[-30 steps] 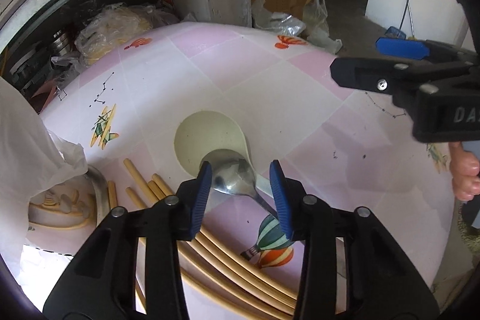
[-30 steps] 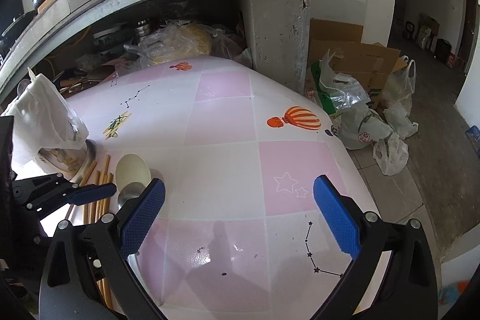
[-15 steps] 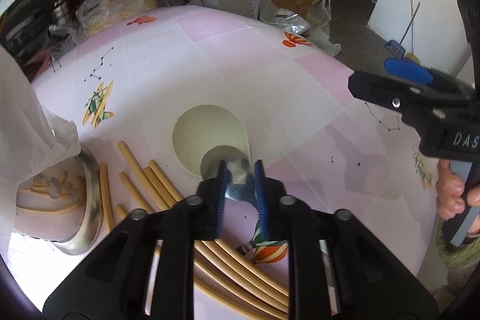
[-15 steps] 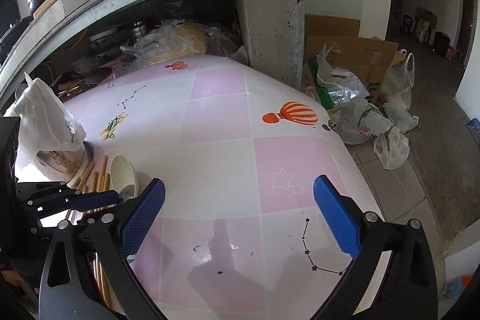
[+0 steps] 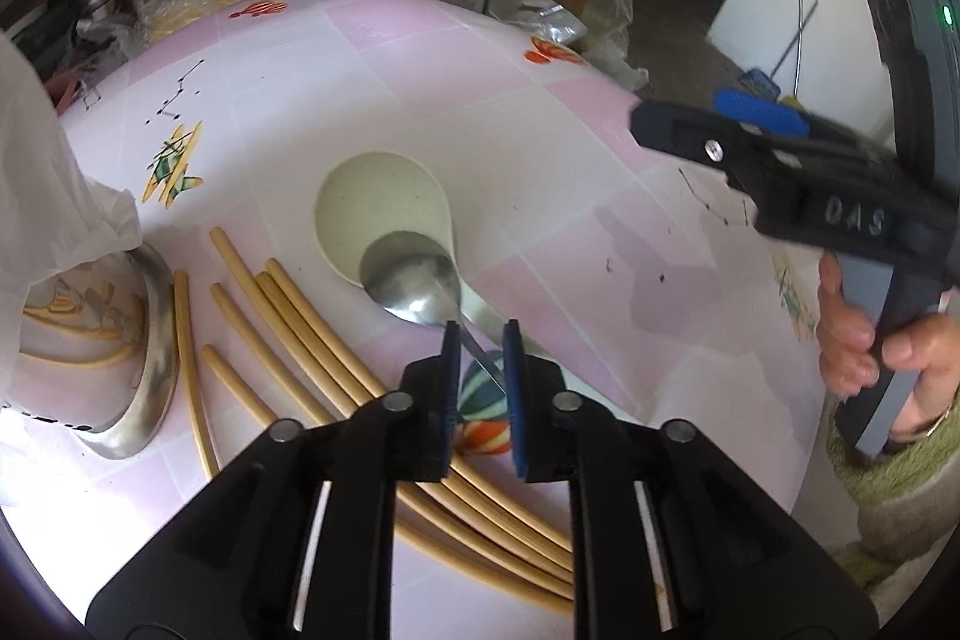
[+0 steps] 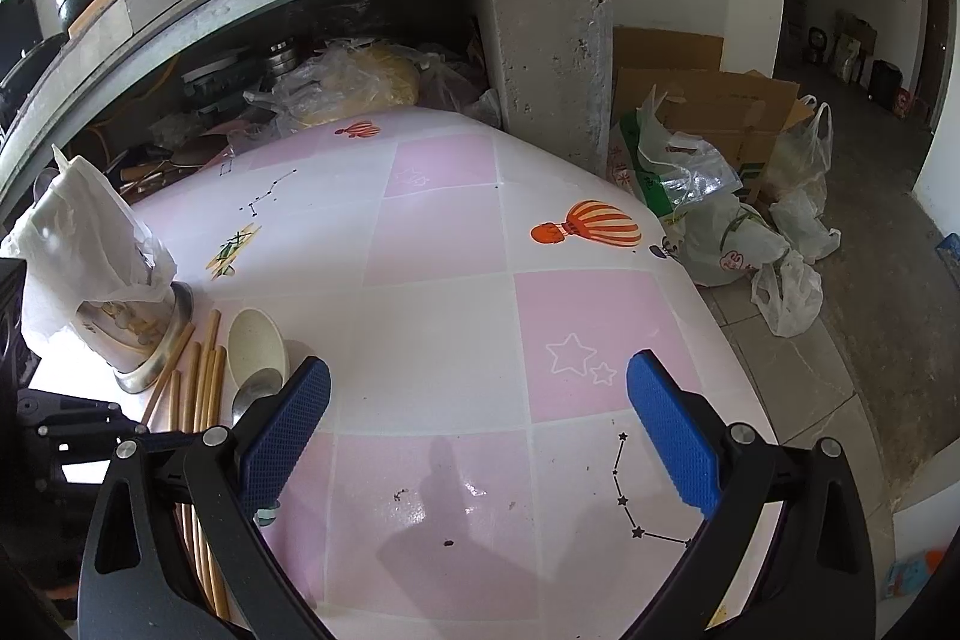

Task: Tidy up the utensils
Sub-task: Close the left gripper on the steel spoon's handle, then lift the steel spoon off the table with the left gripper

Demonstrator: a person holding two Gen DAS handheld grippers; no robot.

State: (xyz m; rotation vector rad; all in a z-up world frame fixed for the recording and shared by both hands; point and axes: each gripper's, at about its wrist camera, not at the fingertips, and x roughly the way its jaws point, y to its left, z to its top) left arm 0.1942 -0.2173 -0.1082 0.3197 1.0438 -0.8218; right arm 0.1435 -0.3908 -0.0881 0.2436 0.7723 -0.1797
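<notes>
Chopsticks (image 5: 288,316) crowd the metal spoon (image 5: 420,292) beside the left gripper (image 5: 480,340).

Bright daylight, probably from the near side, throws soft shadows and glare on the tabletop (image 6: 444,340). Fisheye bending darkens the edges; the right tool (image 5: 756,130) appears slightly blurred.
</notes>
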